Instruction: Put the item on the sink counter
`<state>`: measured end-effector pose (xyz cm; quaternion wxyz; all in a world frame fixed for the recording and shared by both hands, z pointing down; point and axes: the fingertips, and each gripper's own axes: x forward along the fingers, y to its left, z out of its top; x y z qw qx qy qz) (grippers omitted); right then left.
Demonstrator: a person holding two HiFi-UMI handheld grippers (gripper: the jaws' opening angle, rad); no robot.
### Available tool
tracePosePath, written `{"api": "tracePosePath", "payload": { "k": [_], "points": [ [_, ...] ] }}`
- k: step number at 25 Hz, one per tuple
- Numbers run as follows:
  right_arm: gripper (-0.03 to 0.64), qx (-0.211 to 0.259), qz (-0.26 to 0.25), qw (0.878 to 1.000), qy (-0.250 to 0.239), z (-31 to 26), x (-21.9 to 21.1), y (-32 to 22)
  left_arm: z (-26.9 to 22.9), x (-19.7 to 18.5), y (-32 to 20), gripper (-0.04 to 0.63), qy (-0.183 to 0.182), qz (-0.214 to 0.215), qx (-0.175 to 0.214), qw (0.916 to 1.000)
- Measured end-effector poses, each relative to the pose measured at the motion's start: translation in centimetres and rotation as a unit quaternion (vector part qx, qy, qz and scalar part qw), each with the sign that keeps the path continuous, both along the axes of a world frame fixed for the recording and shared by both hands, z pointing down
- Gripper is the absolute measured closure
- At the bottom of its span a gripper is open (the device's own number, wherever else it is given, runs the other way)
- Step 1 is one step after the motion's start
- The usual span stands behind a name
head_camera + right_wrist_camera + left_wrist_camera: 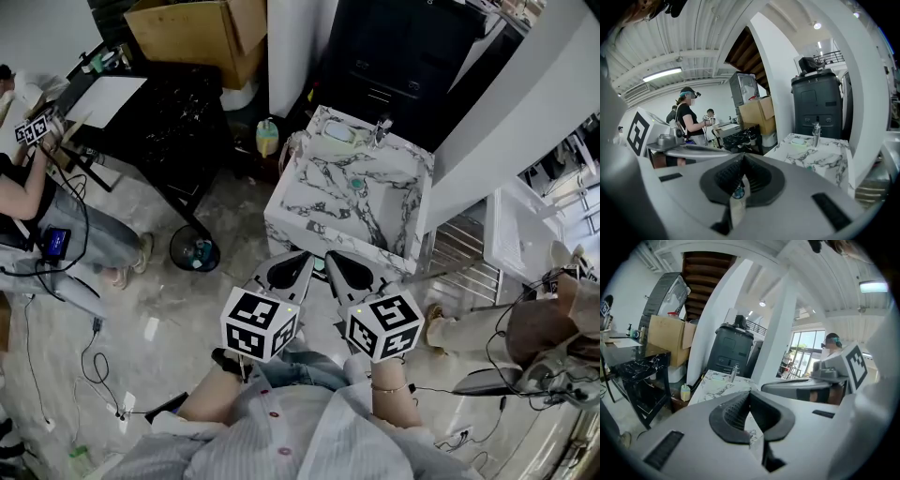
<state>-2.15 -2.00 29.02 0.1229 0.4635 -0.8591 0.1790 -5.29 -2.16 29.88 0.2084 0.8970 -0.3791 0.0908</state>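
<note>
**Both grippers closed and empty at the marble sink**

You hold the left gripper (pixel 306 263) and the right gripper (pixel 334 263) side by side close to your body, at the near edge of the white, grey-veined marble sink unit (pixel 281 221). Each pair of jaws is pressed together tip to tip, with nothing between them. A pale green oblong item (pixel 337 131) lies flat on the counter's rear left corner, just beside the chrome faucet (pixel 381 127) and well apart from both grippers. A yellow-green plastic bottle (pixel 267 138) stands on the floor left of the unit.
</note>
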Motion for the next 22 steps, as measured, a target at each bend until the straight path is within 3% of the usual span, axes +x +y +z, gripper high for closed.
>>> {"api": "tracePosePath", "payload": {
  "k": [22],
  "points": [
    [0.609, -0.002, 0.005, 1.000, 0.015, 0.30, 0.35, 0.17, -0.38, 0.69, 0.01, 0.580, 0.001, 0.012, 0.004, 0.9999]
  ]
}}
